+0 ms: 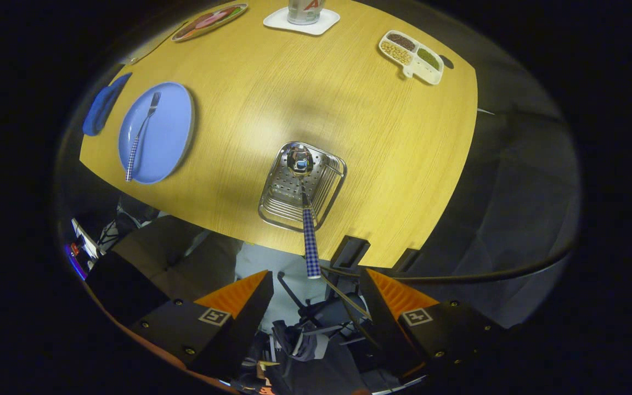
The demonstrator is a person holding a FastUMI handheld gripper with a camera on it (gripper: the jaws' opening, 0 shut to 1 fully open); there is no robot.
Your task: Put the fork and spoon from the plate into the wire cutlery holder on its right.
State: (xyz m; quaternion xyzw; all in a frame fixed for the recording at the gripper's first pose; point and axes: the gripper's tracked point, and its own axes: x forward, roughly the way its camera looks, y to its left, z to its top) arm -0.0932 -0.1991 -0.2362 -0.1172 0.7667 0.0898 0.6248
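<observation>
Hand-held gripper (313, 299) open wide and empty above the table (305, 104); steel spoon with checked handle (306, 214) already in the wire cutlery holder (300, 186); matching thin, stiff, probably slippery fork (140, 137) on the round blue plate (170, 131), best gripped at its checked handle.

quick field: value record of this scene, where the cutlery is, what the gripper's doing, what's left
spoon: standing in the wire holder, bowl down, checked handle pointing toward the fingers
fork: lying on the blue plate
gripper: open, holding nothing, handle tip just ahead of the gap
table: wooden, also holds a divided dish
left to do: fork
</observation>
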